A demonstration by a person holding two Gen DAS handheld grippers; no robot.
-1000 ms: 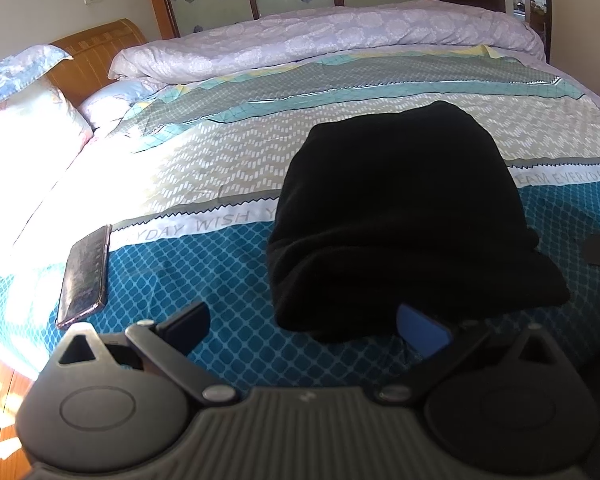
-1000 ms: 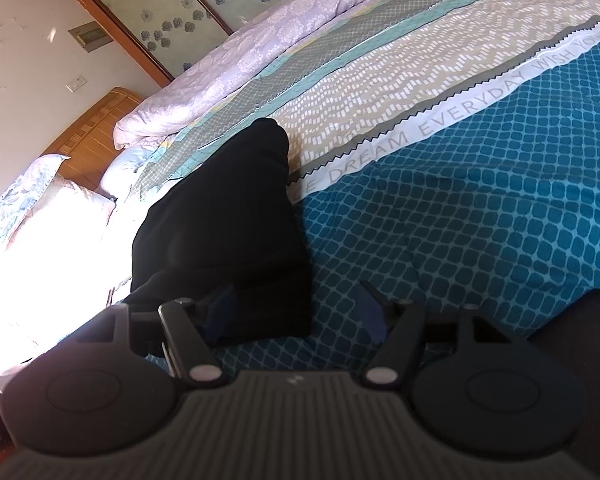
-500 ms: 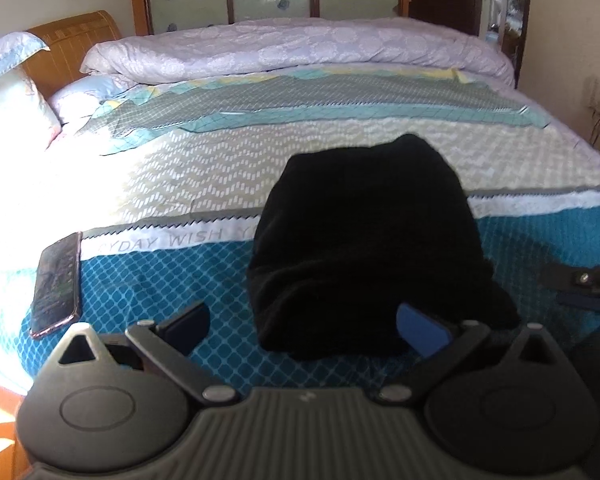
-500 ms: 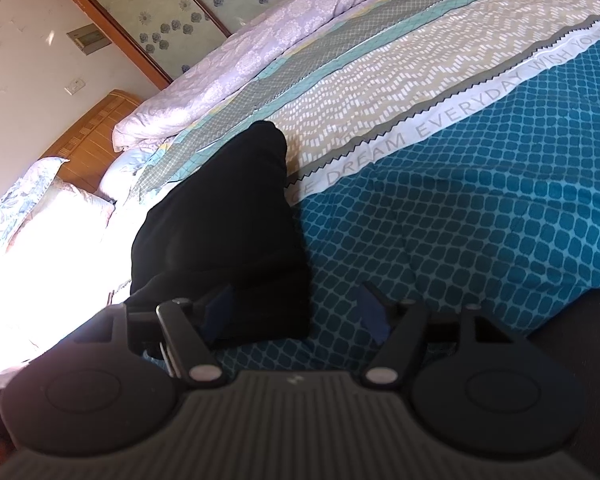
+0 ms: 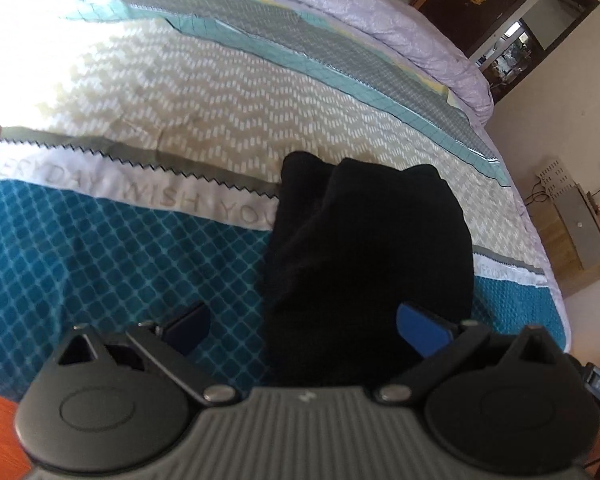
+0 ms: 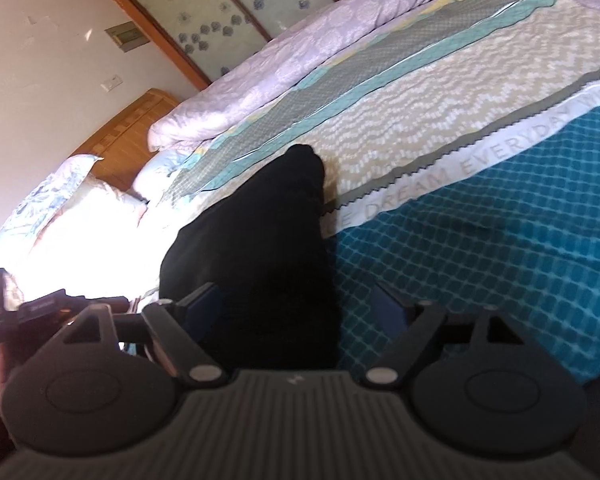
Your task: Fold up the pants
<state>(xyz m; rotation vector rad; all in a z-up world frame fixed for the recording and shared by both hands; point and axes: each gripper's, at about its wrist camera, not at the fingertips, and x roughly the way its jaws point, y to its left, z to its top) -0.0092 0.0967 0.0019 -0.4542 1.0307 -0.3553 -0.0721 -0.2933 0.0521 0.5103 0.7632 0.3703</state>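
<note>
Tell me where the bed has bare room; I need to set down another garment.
Free: teal bedspread left of the folded black pants, and the beige zigzag band behind them. Crowded: the near edge, where both open grippers straddle the pants.

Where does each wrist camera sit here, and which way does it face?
Left wrist: behind the open left gripper, angled down at the folded black pants on the bedspread; only its fingers show.
Right wrist: behind the open right gripper, its jaws having just widened, facing the headboard; the other gripper shows at left.
Shared: pants, bedspread, lilac quilt.
</note>
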